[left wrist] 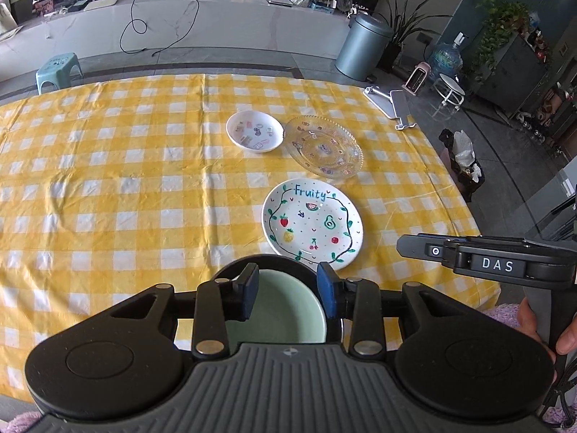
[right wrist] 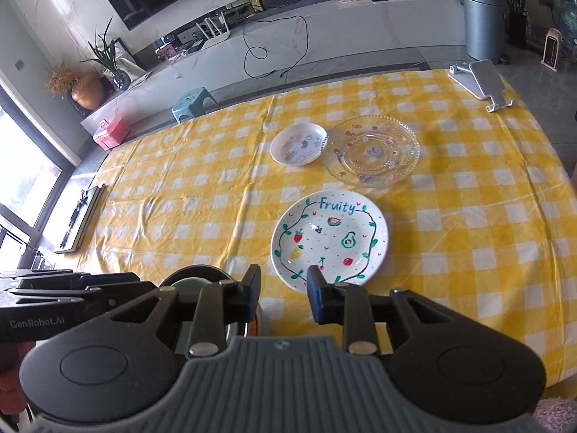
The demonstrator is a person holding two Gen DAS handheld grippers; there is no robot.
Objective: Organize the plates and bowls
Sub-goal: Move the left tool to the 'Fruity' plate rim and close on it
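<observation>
Your left gripper (left wrist: 288,290) hangs above the green bowl (left wrist: 285,306) at the near edge of the table, its jaws spread with one blue pad over the bowl's inside and the other out near the right rim; nothing is pinched, so I judge you are lining up on the rim because a thin wall is the only part those pads can clamp. Whether either pad touches the bowl, you cannot tell from here. Your right gripper (right wrist: 283,294) is also parted and empty, held low just short of the Fruity plate (right wrist: 330,240), probably waiting so the two tools do not crowd one another. That plate lies flat just beyond the bowl on the yellow checked cloth (right wrist: 180,187). Farther out, the small white dish (right wrist: 298,143) and the clear glass plate (right wrist: 371,149) sit side by side, their rims touching or nearly so. The flat pieces look spread apart so each can be reached, and the broad ones would likely serve as a base with the bowl stacked on top. A phone stand (right wrist: 479,81) rests at the far right corner, clear of the work
</observation>
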